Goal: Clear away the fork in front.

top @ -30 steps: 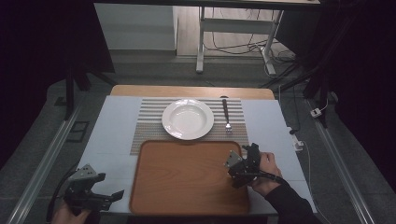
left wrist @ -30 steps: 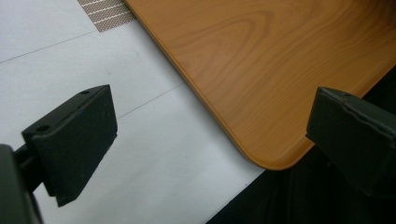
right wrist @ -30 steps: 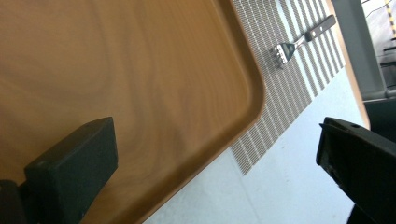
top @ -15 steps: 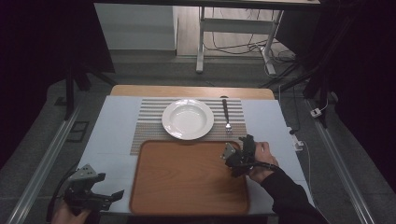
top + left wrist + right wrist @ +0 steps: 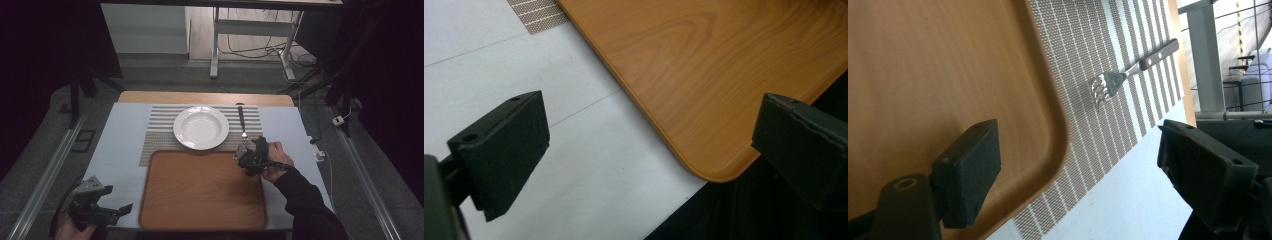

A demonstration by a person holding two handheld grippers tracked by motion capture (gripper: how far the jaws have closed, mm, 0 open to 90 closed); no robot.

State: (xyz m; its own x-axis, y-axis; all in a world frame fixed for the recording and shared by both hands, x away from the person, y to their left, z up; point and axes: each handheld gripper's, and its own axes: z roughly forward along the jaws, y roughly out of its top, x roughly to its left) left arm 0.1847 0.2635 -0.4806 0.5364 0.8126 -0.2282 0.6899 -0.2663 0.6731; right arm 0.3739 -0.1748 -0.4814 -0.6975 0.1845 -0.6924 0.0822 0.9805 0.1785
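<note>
A white plate (image 5: 201, 127) sits on a striped placemat (image 5: 160, 135), with a dark-handled fork (image 5: 242, 125) lying to its right. In front of them lies a wooden tray (image 5: 200, 192). My right gripper (image 5: 241, 154) hovers at the tray's far right corner, just short of the fork's tines. In the right gripper view the fork (image 5: 1113, 80) lies ahead of the jaws. The right gripper (image 5: 1078, 145) is open; its jaws have just been closing, with nothing gripped. My left gripper (image 5: 122, 212) rests open at the table's front left, by the tray's near corner (image 5: 724, 60).
The pale table top (image 5: 120, 145) extends left of the tray and placemat. A wooden strip runs along the far edge (image 5: 205, 97). Beyond the table stand a white stand's legs (image 5: 215, 45) and cables on the floor. The front table edge is close to the left gripper.
My right hand has moved away from me along the tray's right edge, towards the fork. Its jaws stand a little narrower. The left gripper has stayed put.
</note>
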